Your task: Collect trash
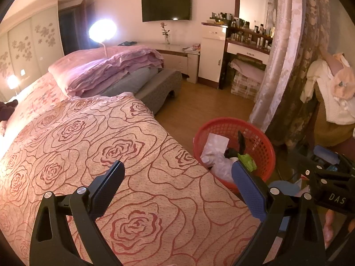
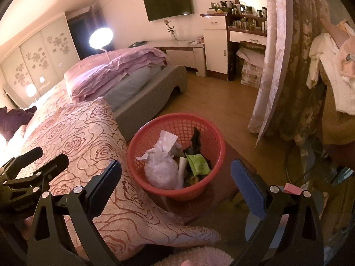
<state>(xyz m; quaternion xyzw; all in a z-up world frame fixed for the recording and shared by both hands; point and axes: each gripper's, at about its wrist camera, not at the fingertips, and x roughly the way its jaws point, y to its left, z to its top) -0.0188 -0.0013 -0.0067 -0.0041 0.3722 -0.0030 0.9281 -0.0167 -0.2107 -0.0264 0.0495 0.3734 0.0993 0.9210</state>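
Both tools are hanging with jaws spread wide and gripping nothing: the left hand-held gripper (image 1: pixel 177 190) over the bed (image 1: pixel 93 146), the right hand-held gripper (image 2: pixel 176 189) facing the red basket (image 2: pixel 142 141) at twelve o'clock. Tissue (image 2: pixel 160 155) and a green wrapper (image 2: pixel 198 164) are lying inside; no loose trash is showing, so collection looks nearly done. A wooden floor (image 2: pixel 213 104) is stretching beyond.

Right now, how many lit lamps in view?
2. One round lamp glows behind the folded bedding near the far wall; a smaller lamp sits at the far left by the wardrobe doors. Others may be out of frame.
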